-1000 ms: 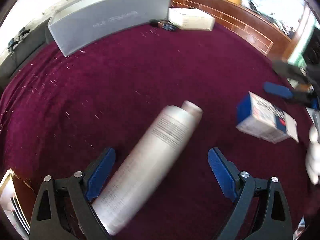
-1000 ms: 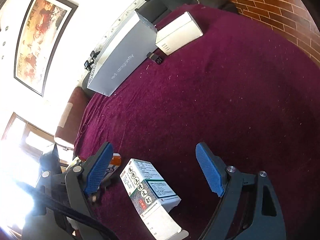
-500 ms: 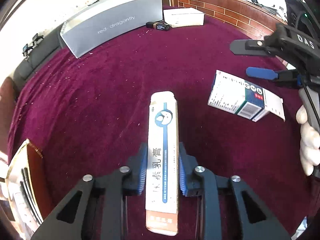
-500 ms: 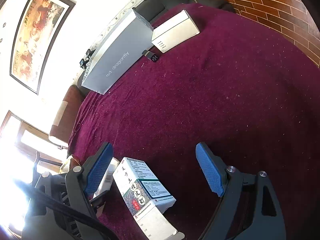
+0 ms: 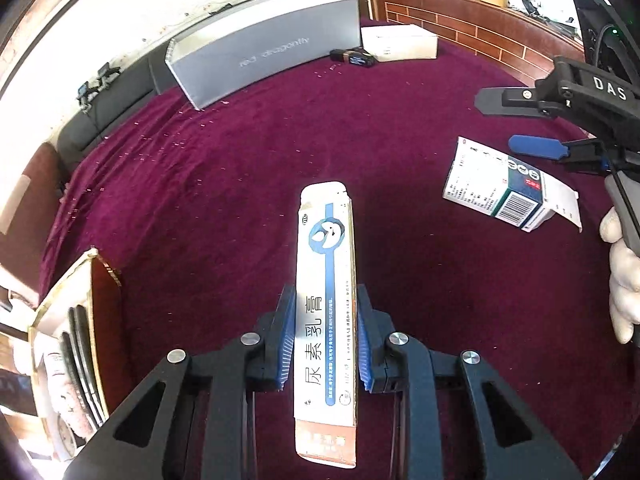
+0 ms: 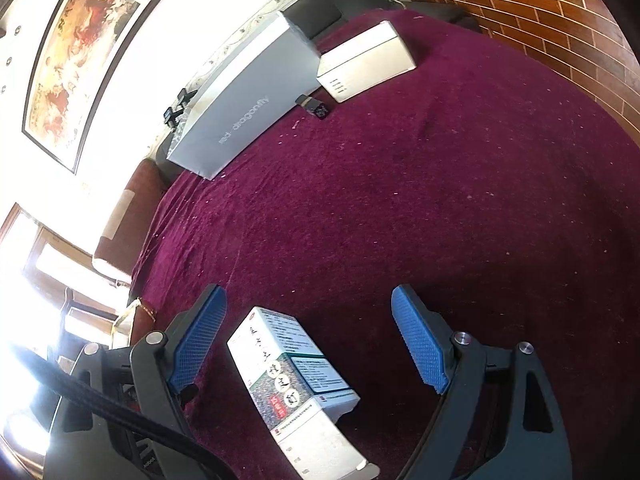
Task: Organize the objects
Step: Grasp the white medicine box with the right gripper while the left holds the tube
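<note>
My left gripper is shut on a long white ointment box with a blue stripe, which sticks out forward between the pads above the maroon cloth. A white-and-green medicine box lies on the cloth with its end flap open. My right gripper stands open over it, and neither blue pad touches it. From the left wrist view the same medicine box lies at the right, under the right gripper, which a gloved hand holds.
A large silver box stands at the back, with a white box and a small black object beside it. A brick-patterned wooden rim bounds the far right. An open gold-edged case sits off the cloth's left edge.
A second ago the left jaws stood open around a silver bottle; since half a second ago they are shut on the ointment box. The right gripper has stayed open over the medicine box.
</note>
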A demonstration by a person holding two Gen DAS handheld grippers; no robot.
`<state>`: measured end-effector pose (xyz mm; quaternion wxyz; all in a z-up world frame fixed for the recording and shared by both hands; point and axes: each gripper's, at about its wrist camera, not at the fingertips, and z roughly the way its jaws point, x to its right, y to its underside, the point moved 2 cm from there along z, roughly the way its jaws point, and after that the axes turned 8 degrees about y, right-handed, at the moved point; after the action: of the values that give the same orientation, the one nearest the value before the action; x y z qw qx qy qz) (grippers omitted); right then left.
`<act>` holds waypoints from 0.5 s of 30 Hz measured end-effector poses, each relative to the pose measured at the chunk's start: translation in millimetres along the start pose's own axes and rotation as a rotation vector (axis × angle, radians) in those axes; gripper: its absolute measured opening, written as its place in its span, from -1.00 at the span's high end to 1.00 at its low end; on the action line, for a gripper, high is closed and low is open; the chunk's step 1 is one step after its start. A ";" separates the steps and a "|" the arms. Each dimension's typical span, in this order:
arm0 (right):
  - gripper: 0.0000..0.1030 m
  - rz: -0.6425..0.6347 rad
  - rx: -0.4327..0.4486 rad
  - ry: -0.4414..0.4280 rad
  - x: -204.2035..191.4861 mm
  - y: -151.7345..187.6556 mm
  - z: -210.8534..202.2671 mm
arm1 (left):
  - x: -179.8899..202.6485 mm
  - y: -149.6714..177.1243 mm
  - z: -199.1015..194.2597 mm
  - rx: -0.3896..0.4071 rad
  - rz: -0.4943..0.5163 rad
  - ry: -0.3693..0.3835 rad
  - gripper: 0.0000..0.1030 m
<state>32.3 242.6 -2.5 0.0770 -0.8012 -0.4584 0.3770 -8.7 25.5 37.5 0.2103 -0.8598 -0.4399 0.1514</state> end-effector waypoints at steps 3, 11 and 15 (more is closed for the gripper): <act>-0.65 -0.061 0.001 -0.028 -11.9 2.6 -1.7 | -1.9 1.3 -3.6 0.004 -0.004 -0.017 0.56; -0.65 -0.294 -0.038 0.002 -50.6 22.5 6.1 | -8.5 6.5 -11.2 0.014 -0.009 -0.046 0.56; -0.65 -0.359 -0.040 0.058 -57.4 29.3 11.6 | -12.5 8.1 -15.2 0.022 -0.013 -0.054 0.56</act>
<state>27.3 177.9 6.2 0.1404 -0.7184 -0.5991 0.3245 -3.4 7.5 47.7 0.2088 -0.8501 -0.4495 0.1779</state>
